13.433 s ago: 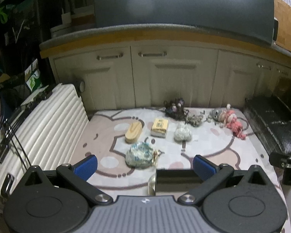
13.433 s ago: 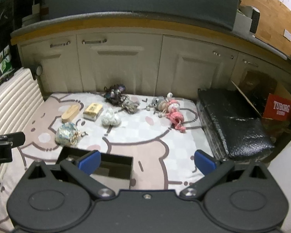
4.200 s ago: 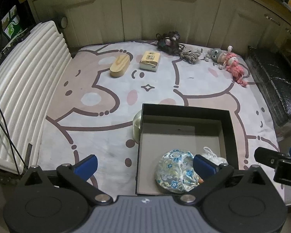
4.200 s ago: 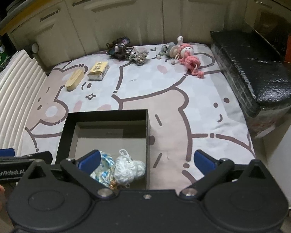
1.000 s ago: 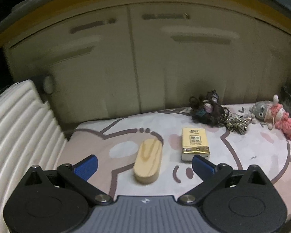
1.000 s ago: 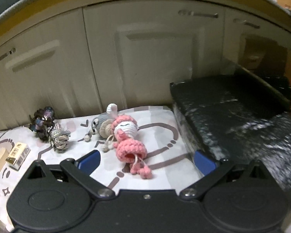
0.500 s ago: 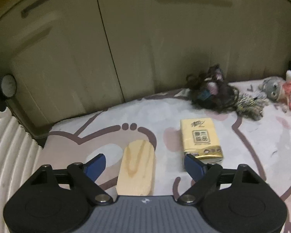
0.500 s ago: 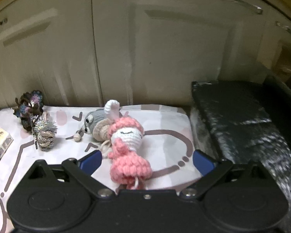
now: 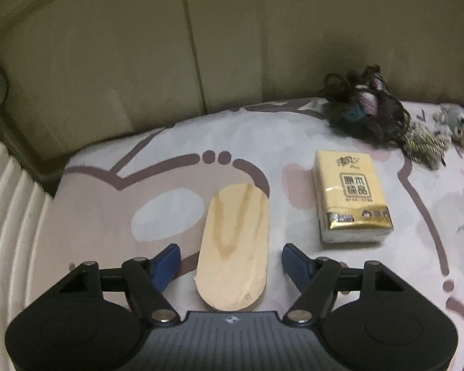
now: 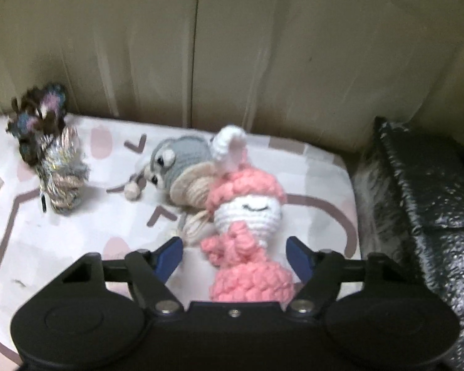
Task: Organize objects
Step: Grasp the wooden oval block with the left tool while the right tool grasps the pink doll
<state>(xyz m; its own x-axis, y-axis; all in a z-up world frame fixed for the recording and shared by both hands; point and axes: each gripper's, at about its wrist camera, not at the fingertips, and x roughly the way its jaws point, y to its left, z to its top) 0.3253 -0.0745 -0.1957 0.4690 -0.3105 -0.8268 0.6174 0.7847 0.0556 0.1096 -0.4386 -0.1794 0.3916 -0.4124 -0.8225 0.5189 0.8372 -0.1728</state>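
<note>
In the left wrist view my left gripper [image 9: 232, 261] is open, its blue fingertips on either side of an oval wooden block [image 9: 235, 247] that lies on the patterned mat [image 9: 108, 191], with gaps on both sides. A yellow tissue pack [image 9: 351, 196] lies to its right. In the right wrist view my right gripper [image 10: 236, 258] is open around a pink crochet doll [image 10: 250, 241], not touching it. A grey crochet toy [image 10: 179, 157] lies just behind the doll.
A dark yarn bundle [image 9: 365, 109] and a silvery tassel [image 10: 62, 176] lie at the back of the mat. Cream cabinet doors [image 9: 232, 37] stand close behind. A white ribbed suitcase [image 9: 3, 216] borders the left, a black wrapped bundle [image 10: 423, 210] the right.
Both grippers have moved forward and down. The left one now straddles the wooden block and the right one straddles the pink doll. Both jaw pairs have narrowed.
</note>
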